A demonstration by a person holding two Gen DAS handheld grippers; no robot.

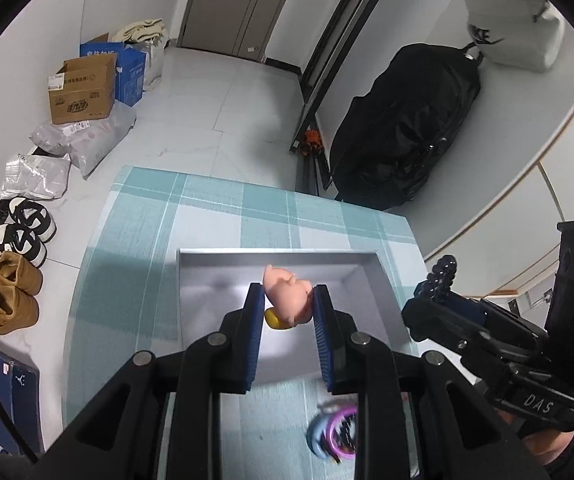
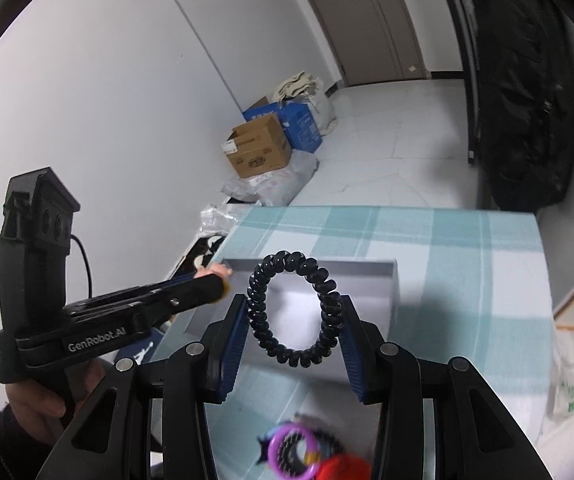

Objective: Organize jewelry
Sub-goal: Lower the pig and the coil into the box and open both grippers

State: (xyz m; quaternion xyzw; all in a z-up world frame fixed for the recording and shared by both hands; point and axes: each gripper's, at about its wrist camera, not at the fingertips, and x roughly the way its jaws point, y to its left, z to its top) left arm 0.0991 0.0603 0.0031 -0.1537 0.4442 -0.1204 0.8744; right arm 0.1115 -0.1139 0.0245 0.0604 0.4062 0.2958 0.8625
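Both clamped: left hand-held gripper [image 1: 289, 304] pinches rubbery pink figure [image 1: 289, 294], right hand-held gripper [image 2: 293, 330] glossy black coil [image 2: 293, 308].

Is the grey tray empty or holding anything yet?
Empty: the grey tray shows only bare floor; the black coil tie hangs pinched above it.

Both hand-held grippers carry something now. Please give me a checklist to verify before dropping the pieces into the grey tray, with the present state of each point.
1. Left hand-held gripper holds the pink pig-shaped piece between its pads: ok.
2. Right hand-held gripper holds the black coil hair tie, stretched across both pads: ok.
3. Grey tray has free floor for both pieces: ok.
4. Left piece is over the tray: ok.
5. Hair tie is over the tray: ok in the right wrist view; its height above the floor: cannot tell.
6. The two grippers are apart, not touching: ok.
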